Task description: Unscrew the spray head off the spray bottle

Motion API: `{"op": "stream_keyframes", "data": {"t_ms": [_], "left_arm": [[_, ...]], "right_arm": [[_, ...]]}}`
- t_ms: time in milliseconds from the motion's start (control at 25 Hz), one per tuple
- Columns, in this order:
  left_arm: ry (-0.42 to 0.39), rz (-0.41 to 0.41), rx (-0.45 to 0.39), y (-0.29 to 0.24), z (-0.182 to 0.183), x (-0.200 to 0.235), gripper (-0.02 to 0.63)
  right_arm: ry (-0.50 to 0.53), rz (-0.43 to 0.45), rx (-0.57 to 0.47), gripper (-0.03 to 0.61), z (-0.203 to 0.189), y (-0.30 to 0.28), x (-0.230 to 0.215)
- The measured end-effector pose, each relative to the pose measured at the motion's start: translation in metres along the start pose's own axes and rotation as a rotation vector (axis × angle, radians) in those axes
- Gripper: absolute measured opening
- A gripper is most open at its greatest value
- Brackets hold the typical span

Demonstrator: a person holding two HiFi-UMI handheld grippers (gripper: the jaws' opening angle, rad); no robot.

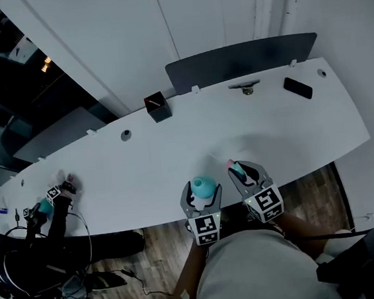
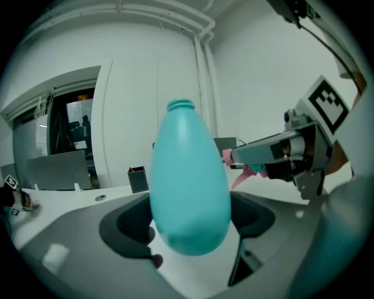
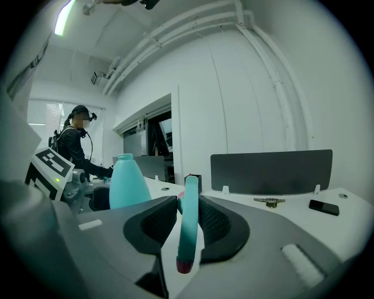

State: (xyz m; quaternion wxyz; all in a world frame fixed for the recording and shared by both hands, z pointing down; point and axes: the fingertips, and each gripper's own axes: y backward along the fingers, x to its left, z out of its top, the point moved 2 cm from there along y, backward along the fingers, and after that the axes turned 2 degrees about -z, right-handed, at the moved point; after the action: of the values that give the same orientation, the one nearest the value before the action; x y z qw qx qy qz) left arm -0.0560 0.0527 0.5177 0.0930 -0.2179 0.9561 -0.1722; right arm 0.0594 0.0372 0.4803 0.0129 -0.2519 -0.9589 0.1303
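The teal spray bottle (image 1: 203,186) (image 2: 188,187) stands between the jaws of my left gripper (image 1: 201,194) (image 2: 190,216), which is shut on its body. Its threaded neck is bare and open at the top. The spray head (image 1: 235,169) (image 3: 189,228), teal with a pink trigger, is off the bottle, and my right gripper (image 1: 243,175) (image 3: 188,219) is shut on it. Both grippers are side by side at the near edge of the white table (image 1: 173,147), a little apart. The right gripper view shows the bottle (image 3: 128,181) to its left. In the left gripper view the spray head (image 2: 242,172) sits to the right.
A small black box (image 1: 158,107), a metal object (image 1: 247,89) and a dark phone (image 1: 297,88) lie along the table's far side, before a dark partition (image 1: 241,60). Another person (image 1: 25,255) works with grippers at the table's left end.
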Motion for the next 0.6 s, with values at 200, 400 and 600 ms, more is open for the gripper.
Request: {"op": "stream_keyframes", "data": {"t_ms": [200,400,600], "left_arm": [[0.011,-0.006,-0.007,0.0022,0.0010,-0.0048,0.402],[0.019,-0.010,-0.012,0.0006,0.0019,-0.0056,0.402],[0.024,-0.014,-0.019,0.0015,0.0013,-0.0065,0.402]], "right_arm": [[0.010,0.006,0.003,0.110,0.0000,0.0035,0.0036],[0.014,0.004,0.002,0.110,-0.0003,0.0036,0.0029],[0.021,0.008,0.004,0.110,-0.0010,0.0049,0.0073]]}}
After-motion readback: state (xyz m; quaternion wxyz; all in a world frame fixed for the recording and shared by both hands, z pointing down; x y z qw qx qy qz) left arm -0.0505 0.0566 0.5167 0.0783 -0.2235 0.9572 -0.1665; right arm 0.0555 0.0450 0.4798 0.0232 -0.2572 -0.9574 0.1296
